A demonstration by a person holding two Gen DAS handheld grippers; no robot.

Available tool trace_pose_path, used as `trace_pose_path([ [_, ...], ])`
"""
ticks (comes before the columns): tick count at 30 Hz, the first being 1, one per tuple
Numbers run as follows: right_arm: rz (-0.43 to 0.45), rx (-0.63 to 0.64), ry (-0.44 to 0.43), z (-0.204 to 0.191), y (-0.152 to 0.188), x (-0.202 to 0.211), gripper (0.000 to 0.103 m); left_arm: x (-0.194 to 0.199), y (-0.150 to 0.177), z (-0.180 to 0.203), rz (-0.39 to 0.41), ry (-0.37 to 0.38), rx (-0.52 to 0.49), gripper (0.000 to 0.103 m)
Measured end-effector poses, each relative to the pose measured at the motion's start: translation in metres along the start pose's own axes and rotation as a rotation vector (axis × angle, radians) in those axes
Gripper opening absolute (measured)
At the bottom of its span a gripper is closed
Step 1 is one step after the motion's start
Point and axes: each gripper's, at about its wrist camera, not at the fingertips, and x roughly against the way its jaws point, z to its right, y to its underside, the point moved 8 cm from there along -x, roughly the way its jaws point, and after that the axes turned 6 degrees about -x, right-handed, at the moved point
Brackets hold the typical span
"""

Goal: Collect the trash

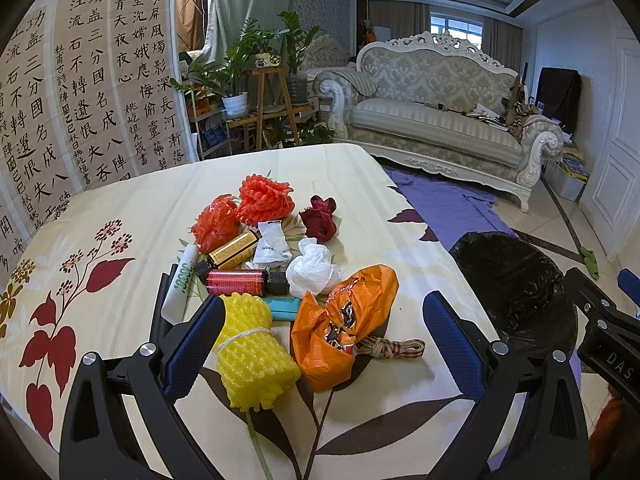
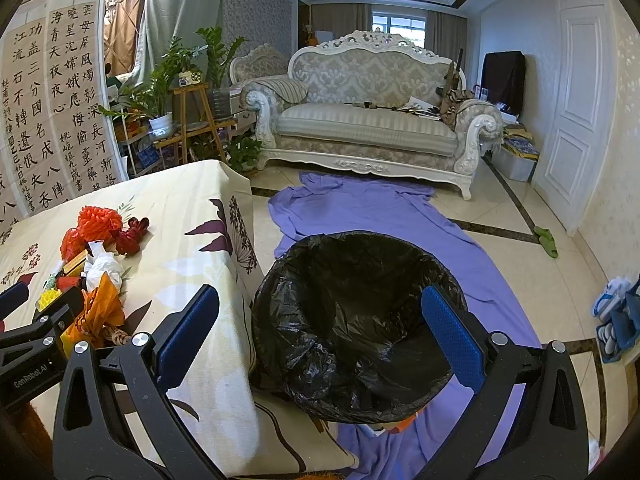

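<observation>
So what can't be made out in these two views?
- Orange bag contents: left view, crumpled plastic hides most.
- Teal item: left view, behind yellow foam net.
- Bin liner bottom: right view, too dark.
- Trash pile: right view, cut off by the left gripper.

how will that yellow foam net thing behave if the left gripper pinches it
The yellow foam net looks like soft mesh padding, so it will probably squash between the fingers and weigh very little. A string tied round its middle should keep it bundled rather than unrolling. It lies partly between the open left gripper's fingers, and it may spring back once released.
</observation>
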Motion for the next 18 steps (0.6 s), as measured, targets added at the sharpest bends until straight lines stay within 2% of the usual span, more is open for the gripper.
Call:
trace_pose_path([
  [18, -0.009, -0.002, -0.003, 0.003, 0.0026, -0.0019, 0.099, -0.0014, 0.0025, 0.0016, -0.006, 0.003, -0.002, 0.096],
])
